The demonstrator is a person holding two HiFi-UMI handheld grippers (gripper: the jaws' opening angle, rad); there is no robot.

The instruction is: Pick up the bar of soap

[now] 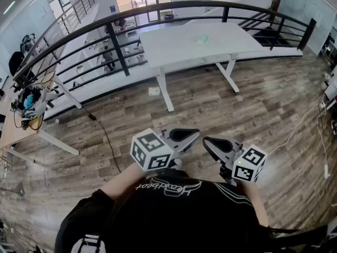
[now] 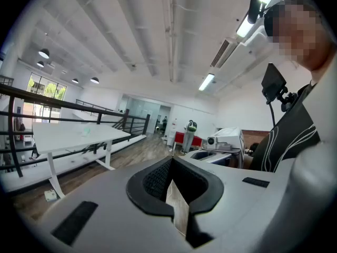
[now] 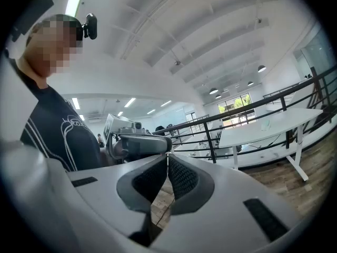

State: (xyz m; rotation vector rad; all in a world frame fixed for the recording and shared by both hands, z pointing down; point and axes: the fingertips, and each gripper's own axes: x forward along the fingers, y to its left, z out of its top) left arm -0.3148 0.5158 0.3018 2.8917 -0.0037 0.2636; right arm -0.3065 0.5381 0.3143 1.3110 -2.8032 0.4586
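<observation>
**Wood floor (image 1: 263,94) yet to cross; nothing picked up**

Close in: left gripper (image 1: 188,135) closed, empty; right gripper (image 1: 215,142) likewise. Far across, on table (image 1: 168,49), pale green lump, likely the soap (image 1: 202,38), untouched. Approach, grasp, lift all remain.

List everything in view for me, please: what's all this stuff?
bar of soap: one, pale green, on the table
table: one, white, ahead by the railing
railing: one, black, curving behind the table
desk: one, light wood, far left, cluttered
cable: one, black, on the wooden floor
small box: one, white, on the floor by a table leg
left gripper: one, grey, shut, empty
right gripper: one, grey, shut, empty
shirt: one, black, bottom
</observation>
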